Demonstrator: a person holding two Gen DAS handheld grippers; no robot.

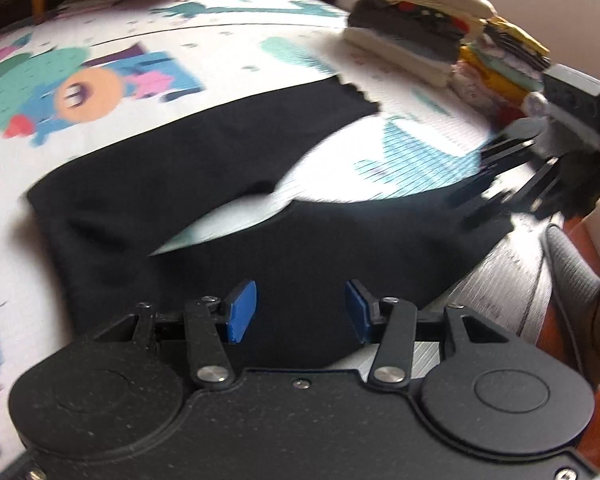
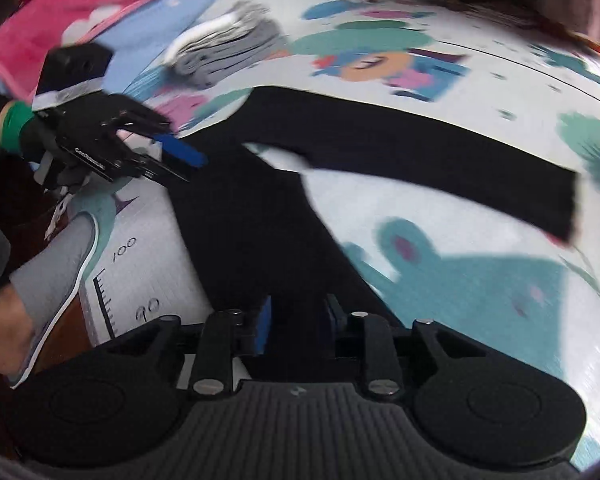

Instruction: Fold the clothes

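Black trousers [image 1: 204,168] lie spread on a cartoon-printed play mat [image 1: 400,160], legs parted in a V. My left gripper [image 1: 300,296] hovers over the waist end with its blue pads apart and nothing pinched. In the right wrist view the trousers [image 2: 380,136] stretch from the near edge out to the right. My right gripper [image 2: 298,312] sits low over the near leg, pads apart, black cloth lying under the gap. Each gripper shows in the other's view: the right gripper [image 1: 472,192] blurred at the garment's right edge, the left gripper [image 2: 188,160] at its left edge.
A tall stack of folded clothes [image 1: 420,36] stands at the mat's far right. A grey folded garment [image 2: 228,48] and a pink blanket [image 2: 80,4] lie at the far left. A person's foot in a grey slipper [image 2: 56,272] rests by the mat's near edge.
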